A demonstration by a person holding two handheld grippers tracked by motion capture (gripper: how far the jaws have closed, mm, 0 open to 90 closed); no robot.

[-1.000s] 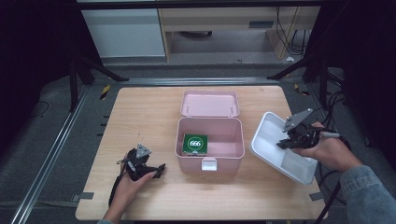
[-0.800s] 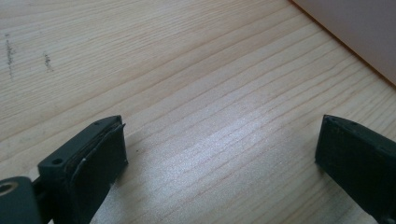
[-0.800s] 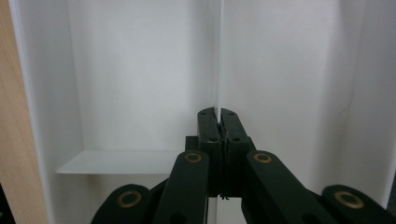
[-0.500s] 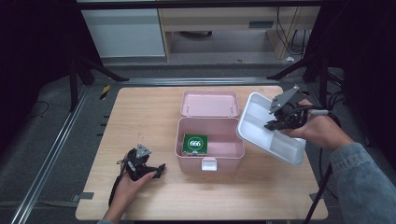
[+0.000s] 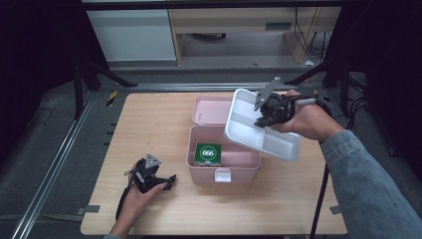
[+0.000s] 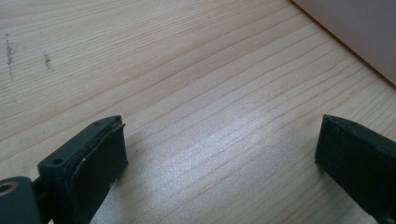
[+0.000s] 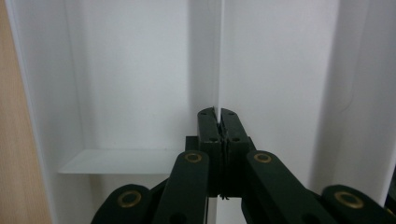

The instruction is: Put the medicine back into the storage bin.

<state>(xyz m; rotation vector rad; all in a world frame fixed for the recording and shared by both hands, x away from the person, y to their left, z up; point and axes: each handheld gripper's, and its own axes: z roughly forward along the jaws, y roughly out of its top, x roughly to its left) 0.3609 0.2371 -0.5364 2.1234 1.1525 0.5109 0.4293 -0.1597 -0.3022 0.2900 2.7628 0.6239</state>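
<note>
Right gripper (image 5: 263, 118) pinching tilted tray (image 5: 249, 130) aloft.

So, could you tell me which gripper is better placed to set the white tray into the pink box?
Right. The right gripper already pinches the white tray's divider above the pink box; the left gripper rests open on the table.

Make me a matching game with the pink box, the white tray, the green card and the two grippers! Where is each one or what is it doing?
Things:
1. white tray
2. green card
3. left gripper
4. right gripper
5. pink box

Places or states:
a. open, low over the wooden table
b. held tilted in the air above the box
c. lying inside the box
d. shut on the tray's divider
e. on the table with its lid open

Pairs: 1-b, 2-c, 3-a, 4-d, 5-e
</note>
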